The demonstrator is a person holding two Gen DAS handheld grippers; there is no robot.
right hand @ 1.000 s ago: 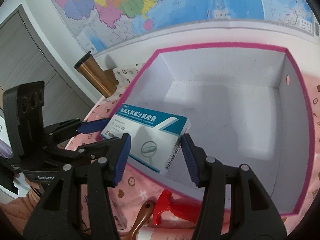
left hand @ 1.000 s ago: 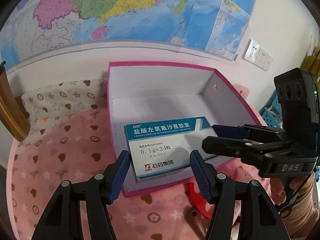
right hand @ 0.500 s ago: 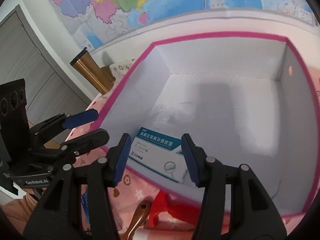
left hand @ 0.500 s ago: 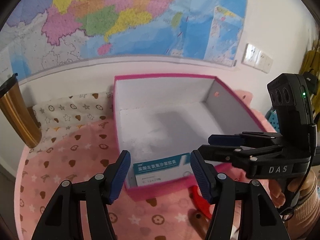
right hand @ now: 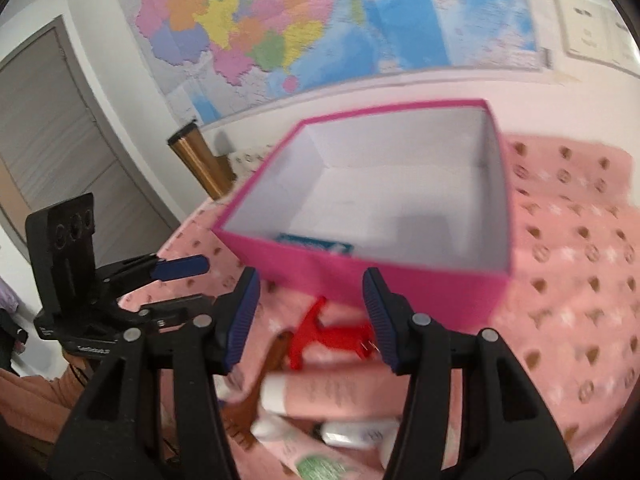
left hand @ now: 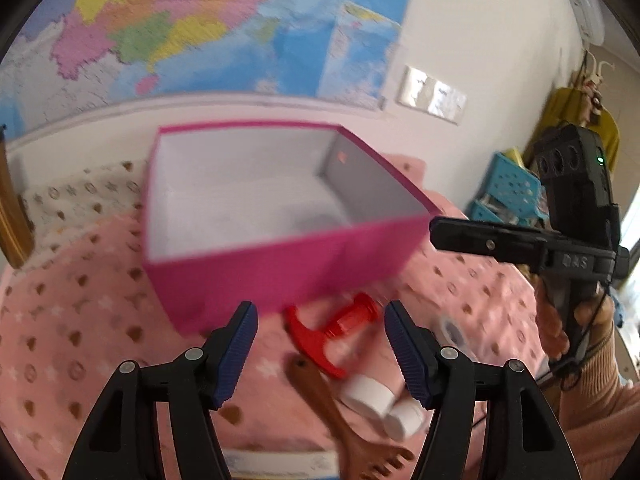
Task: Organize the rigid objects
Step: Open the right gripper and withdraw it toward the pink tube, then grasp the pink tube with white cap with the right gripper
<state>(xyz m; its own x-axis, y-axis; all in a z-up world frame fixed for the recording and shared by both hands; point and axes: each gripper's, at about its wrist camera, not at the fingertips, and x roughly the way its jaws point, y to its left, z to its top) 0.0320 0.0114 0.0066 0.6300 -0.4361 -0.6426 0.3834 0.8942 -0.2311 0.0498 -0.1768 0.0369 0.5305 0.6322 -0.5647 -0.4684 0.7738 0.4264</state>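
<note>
A pink box point(left hand: 280, 264) point(right hand: 400, 280) with a white inside stands on the pink patterned cloth. The blue and white medicine carton point(right hand: 314, 243) lies inside it against the near wall; only its top edge shows in the right wrist view. My left gripper point(left hand: 320, 344) is back from the box, its jaws opening with nothing between them. My right gripper point(right hand: 310, 320) is open and holds nothing. Below both lie a red T-shaped plastic piece point(left hand: 332, 328) point(right hand: 324, 338), a brown wooden comb point(left hand: 344, 420) point(right hand: 256, 392) and white-capped tubes point(left hand: 380, 400) point(right hand: 324, 392).
A gold tumbler point(right hand: 200, 164) stands behind the box at the left. Blue baskets point(left hand: 508, 196) sit at the right past the table. A wall map point(left hand: 200, 24) hangs behind. More tubes and bottles point(right hand: 352, 436) lie near the front edge.
The carton left the grippers and now lies in the box. Both grippers pulled back from the box toward the near side, and the items on the cloth have come into view.
</note>
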